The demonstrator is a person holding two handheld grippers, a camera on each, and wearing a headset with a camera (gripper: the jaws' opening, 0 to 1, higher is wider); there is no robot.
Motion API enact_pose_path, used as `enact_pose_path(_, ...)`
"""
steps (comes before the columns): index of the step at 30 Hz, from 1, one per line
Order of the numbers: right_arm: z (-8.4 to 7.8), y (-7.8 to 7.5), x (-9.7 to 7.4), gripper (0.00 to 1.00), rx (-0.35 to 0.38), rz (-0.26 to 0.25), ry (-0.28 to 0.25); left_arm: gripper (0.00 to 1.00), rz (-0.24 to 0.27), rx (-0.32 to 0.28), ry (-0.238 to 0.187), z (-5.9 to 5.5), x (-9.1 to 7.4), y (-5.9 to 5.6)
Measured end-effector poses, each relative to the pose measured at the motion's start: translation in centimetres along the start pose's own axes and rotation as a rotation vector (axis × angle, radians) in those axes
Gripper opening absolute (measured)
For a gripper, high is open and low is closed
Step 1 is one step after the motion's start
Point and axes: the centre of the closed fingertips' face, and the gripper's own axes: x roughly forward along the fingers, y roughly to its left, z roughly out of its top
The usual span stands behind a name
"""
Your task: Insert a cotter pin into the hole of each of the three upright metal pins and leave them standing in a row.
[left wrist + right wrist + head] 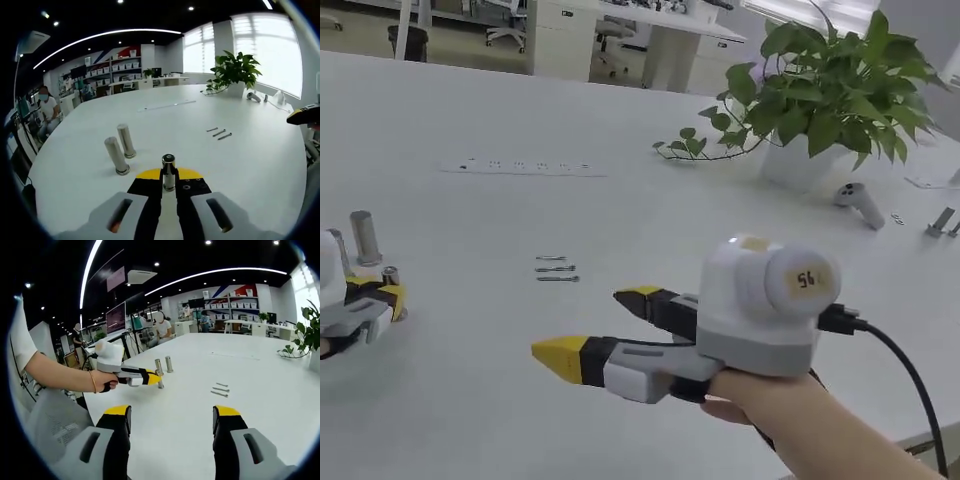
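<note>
Three pins upright on table: near pin and far pin free, just beside each other, at 10 o'clock from left gripper in left gripper view. Third pin upright between left gripper's yellow-tipped jaws, jaws narrow, pressed on pin's sides; pin's foot hidden by jaws, so contact with table not clear. Three cotters loose and flat on table, parallel, near each other, near centre of head view, at 2 o'clock from left gripper in left gripper view, well apart from pins. Right gripper at 6 o'clock of head view, held by hand, jaws wide, nothing between, tips toward 9 o'clock, short of cotters. Cotters at 1 o'clock ahead of right gripper's jaws in right gripper view. Same view: left gripper at 10 o'clock, gripped by a hand with bracelet at wrist, the free pins just behind its tip. Head view: left gripper cut by frame edge at 9 o'clock, free pins just above it. Plant in white pot at 1 o'clock, trailing stem toward 9 o'clock. Power strip at 11 o'clock, beyond cotters. Controller at 2 o'clock, near pot. Cable from right gripper's rear toward 5 o'clock.
</note>
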Motion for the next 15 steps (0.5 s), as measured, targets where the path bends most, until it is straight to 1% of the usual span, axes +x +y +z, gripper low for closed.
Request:
enact_pose_path(4, -0.23, 0.12, -0.09, 0.68, 0.003, 0.004, 0.005, 0.07, 0.0, -0.004, -0.004, -0.04, -0.08, -0.03)
enact_pose_path(10, -0.46, 0.17, -0.11, 0.68, 0.012, 0.007, 0.012, 0.08, -0.003, 0.021, -0.001, -0.04, -0.04, -0.09)
enact_pose_path(13, -0.45, 0.26, -0.07, 0.68, 0.015, 0.009, 0.011, 0.11, 0.003, 0.032, 0.014, -0.27, -0.03, 0.03)
enact_pose_path(15, -0.44, 0.31, -0.01, 0.68, 0.014, 0.011, 0.013, 0.14, 0.003, 0.028, 0.021, -0.45, -0.08, 0.08)
